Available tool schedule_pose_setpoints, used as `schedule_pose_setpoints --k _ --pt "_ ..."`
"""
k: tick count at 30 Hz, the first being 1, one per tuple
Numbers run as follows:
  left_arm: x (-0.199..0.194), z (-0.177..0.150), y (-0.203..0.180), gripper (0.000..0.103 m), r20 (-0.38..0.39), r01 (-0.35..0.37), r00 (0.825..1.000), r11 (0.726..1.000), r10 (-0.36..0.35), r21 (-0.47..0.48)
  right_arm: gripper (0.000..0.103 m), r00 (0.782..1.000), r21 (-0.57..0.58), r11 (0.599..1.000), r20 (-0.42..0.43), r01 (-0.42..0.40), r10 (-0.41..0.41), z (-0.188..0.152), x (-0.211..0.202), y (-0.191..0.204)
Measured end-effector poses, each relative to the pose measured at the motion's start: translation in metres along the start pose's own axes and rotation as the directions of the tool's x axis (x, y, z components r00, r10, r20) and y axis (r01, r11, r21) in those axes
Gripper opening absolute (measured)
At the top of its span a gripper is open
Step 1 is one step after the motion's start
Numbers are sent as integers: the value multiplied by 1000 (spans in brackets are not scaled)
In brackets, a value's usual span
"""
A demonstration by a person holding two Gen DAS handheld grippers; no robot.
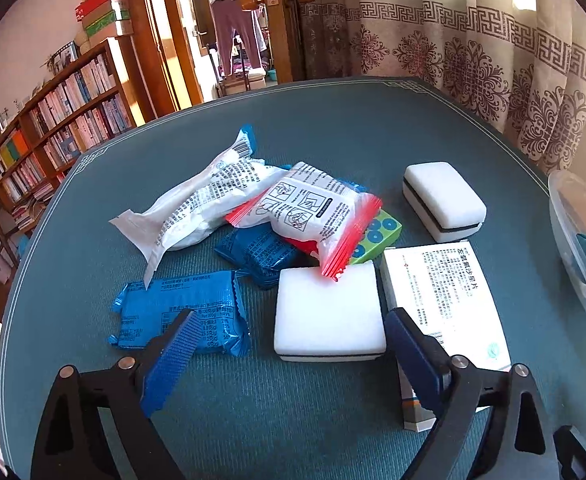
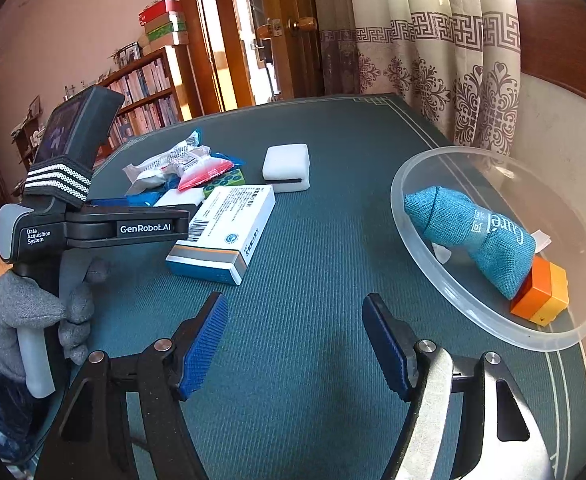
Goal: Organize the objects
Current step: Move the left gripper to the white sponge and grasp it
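1. Clutter covers the middle of a teal table mat (image 1: pixel 333 128): snack packets, sponges and boxes bunched together.
2. The left gripper (image 1: pixel 289 328) hovers low over the near side of this pile, its blue-padded jaws spread wide and holding nothing.
3. Between and just beyond those jaws lies a white sponge block (image 1: pixel 329 312) with a dark base.
4. Left of the sponge lies a blue foil packet (image 1: pixel 173 308), partly behind the left finger.
5. Right of the sponge lies a white medicine box (image 1: pixel 441 292), printed with text, partly behind the right finger.
6. Further back, a white packet with red edges (image 1: pixel 309 208) rests on a second blue packet and on a green box with blue dots (image 1: pixel 377 236); its corner overlaps the sponge.
7. A long white wrapper (image 1: pixel 197 208) lies to the left of that heap.
8. A second white sponge (image 1: pixel 443 200) sits apart, toward the back right.
9. The right gripper (image 2: pixel 295 344) hangs over bare mat, its jaws also wide apart and holding nothing.
10. Just to its right stands a clear plastic bowl (image 2: pixel 417 232) holding a teal fabric pouch (image 2: pixel 473 232) leaning on an orange and yellow block (image 2: pixel 541 296).
11. A grey-gloved hand (image 2: pixel 29 316) grips the left tool's handle.
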State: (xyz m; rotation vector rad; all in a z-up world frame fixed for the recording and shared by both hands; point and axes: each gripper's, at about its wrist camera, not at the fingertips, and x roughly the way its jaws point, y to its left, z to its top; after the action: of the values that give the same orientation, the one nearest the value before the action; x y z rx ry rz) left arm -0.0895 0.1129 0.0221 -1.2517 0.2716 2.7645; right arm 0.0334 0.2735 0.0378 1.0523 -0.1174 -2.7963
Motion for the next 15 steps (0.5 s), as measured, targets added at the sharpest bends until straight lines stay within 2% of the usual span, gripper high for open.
schedule_pose_setpoints --k 2,5,6,15 --pt "1 1 -5 85 28 -15 1000 999 15 29 71 1000 -1 1000 -4 -6 6 1 2 3" --pt "-1 1 -5 70 38 16 999 999 -17 37 71 1000 -8 1000 -4 -4 4 2 2 5" --pt "-1 0 -4 62 34 40 999 999 -41 34 71 1000 -7 1000 -7 -5 5 3 3 6" --pt "-20 -2 10 53 80 148 986 989 -145 -22 72 997 20 998 -49 -59 60 13 15 15"
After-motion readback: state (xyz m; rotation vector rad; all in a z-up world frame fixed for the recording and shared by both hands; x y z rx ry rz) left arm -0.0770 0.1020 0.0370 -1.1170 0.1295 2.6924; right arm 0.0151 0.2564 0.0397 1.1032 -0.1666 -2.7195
